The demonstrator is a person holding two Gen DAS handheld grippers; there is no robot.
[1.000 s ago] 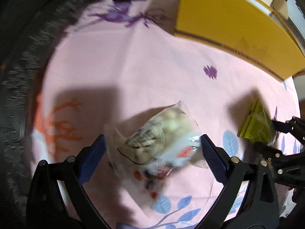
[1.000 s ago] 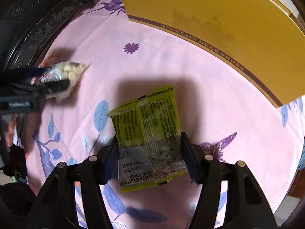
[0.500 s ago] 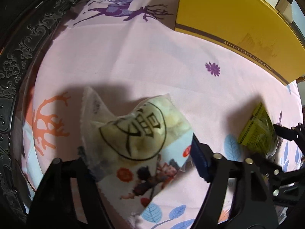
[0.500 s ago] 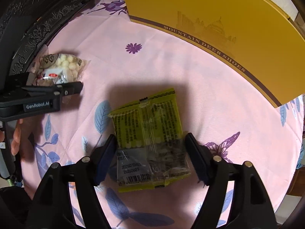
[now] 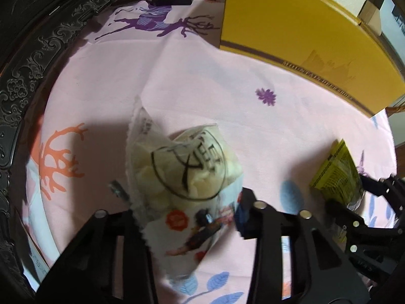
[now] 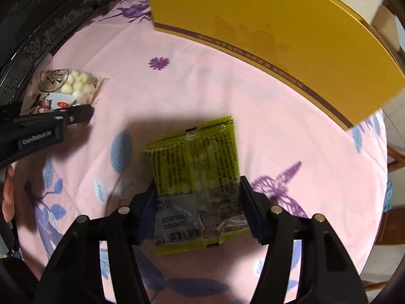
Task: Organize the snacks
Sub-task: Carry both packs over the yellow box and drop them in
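Note:
My left gripper [image 5: 187, 215] is shut on a clear snack bag of pale puffs [image 5: 184, 169] with a round black mark, held above the pink cloth. The same bag [image 6: 63, 88] and the left gripper [image 6: 76, 114] show at the left of the right wrist view. My right gripper [image 6: 197, 202] is shut on a green snack packet [image 6: 197, 172], label side up, just over the cloth. That packet [image 5: 336, 174] and the right gripper [image 5: 354, 195] show at the right edge of the left wrist view.
A big yellow shoe box [image 6: 265, 25] stands at the back right; it also shows in the left wrist view [image 5: 291, 25]. A pink patterned cloth [image 6: 227, 96] covers the table. A dark carved frame [image 5: 38, 50] runs along the left.
My left gripper closed on the puff bag and raised it, tilting it up. My right gripper keeps its hold on the green packet, which has shifted little.

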